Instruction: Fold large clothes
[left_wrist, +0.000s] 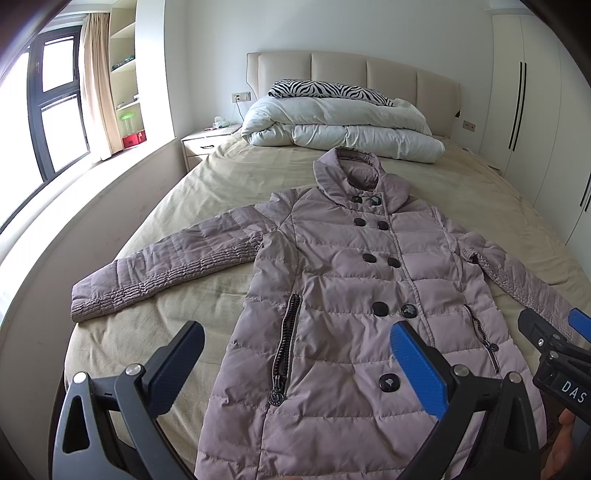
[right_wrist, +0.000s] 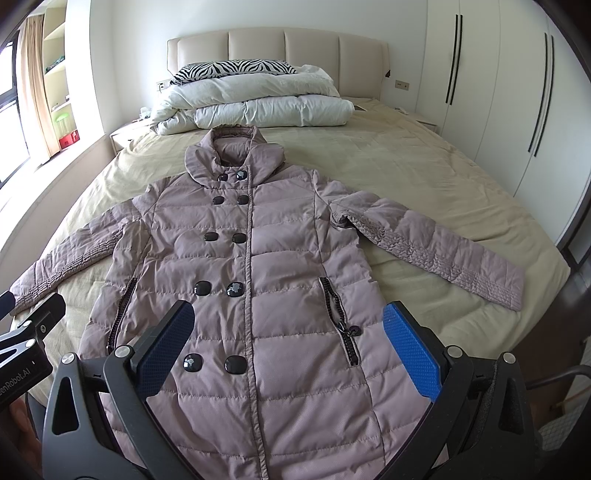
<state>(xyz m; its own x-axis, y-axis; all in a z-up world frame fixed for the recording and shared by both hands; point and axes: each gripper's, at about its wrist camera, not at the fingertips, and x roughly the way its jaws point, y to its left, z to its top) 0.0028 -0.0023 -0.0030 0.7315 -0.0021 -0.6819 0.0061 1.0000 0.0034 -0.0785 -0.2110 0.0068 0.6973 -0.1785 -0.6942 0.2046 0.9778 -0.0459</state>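
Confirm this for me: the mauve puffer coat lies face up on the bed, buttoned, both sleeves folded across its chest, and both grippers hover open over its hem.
Not quite: the sleeves are not folded. In both wrist views the coat lies face up and buttoned on the bed, with each sleeve spread out to its side. The left gripper and right gripper are open above the hem.

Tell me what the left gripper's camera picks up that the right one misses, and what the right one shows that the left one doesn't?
Only the left wrist view shows the tall dark-framed window and the left sleeve's cuff in full, plus the right gripper intruding at its edge. Only the right wrist view shows the right sleeve's cuff in full and more of the wardrobe doors. Both show the mauve quilted coat lying flat, buttoned and face up on the bed, the folded white duvet, the zebra pillow, and each camera's own open fingers hovering above the hem.
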